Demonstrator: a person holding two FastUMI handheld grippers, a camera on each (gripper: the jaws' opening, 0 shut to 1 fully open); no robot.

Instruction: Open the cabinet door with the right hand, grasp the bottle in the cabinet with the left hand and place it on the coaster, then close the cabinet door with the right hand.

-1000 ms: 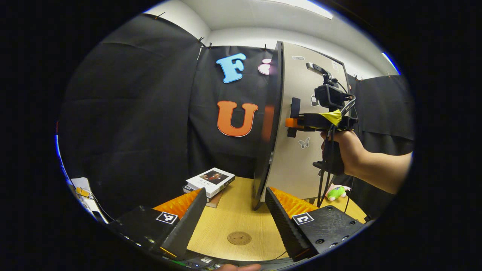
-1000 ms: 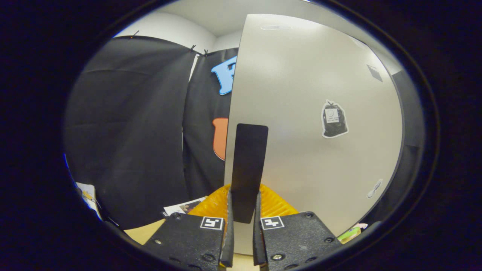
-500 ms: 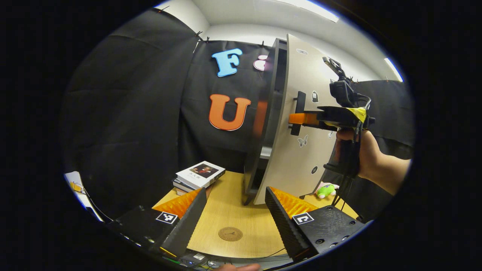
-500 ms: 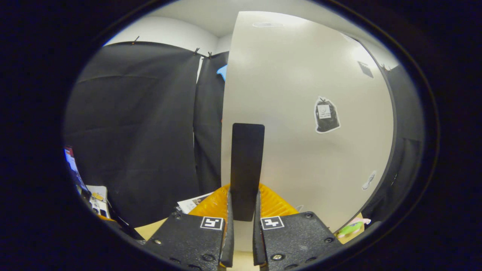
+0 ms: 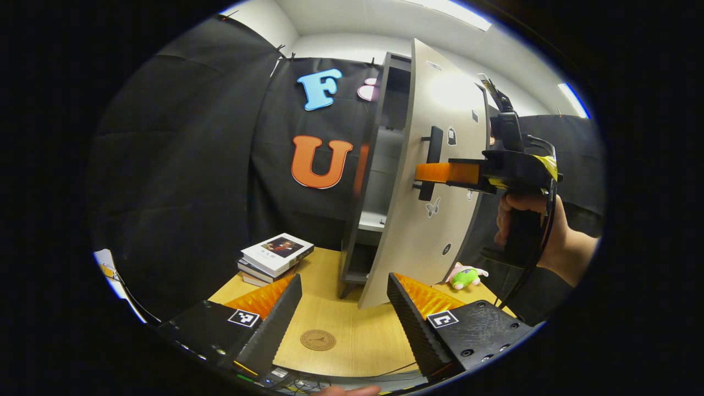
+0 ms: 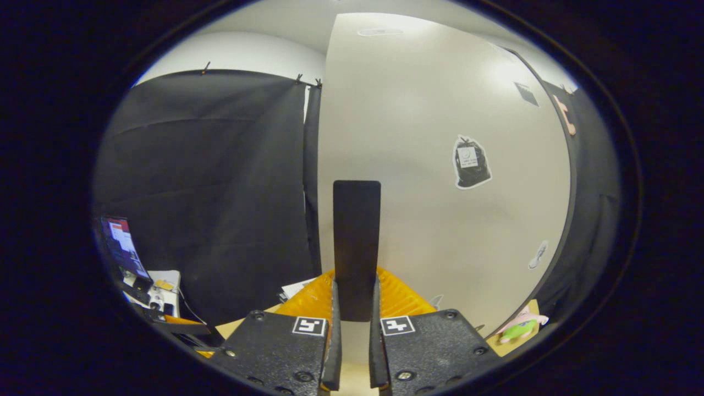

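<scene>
Over wooden table (image 5: 352,330): right gripper (image 6: 355,308) clamping door handle (image 6: 356,242), swinging cabinet door (image 5: 434,220) open; left gripper (image 5: 344,313) waiting spread near coaster (image 5: 318,340).

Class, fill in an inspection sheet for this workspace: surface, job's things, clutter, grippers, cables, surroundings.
Surface: light wooden table.
Job's things: grey cabinet door partly open, black vertical handle; round brown coaster bare; bottle nothing seen.
Clutter: stack of books; green and pink plush toy.
Grippers: right gripper shut on the handle; left gripper open, holding nothing.
Cables: thin black cable at the table's near edge.
Surroundings: black cloth wall, white ceiling.
</scene>
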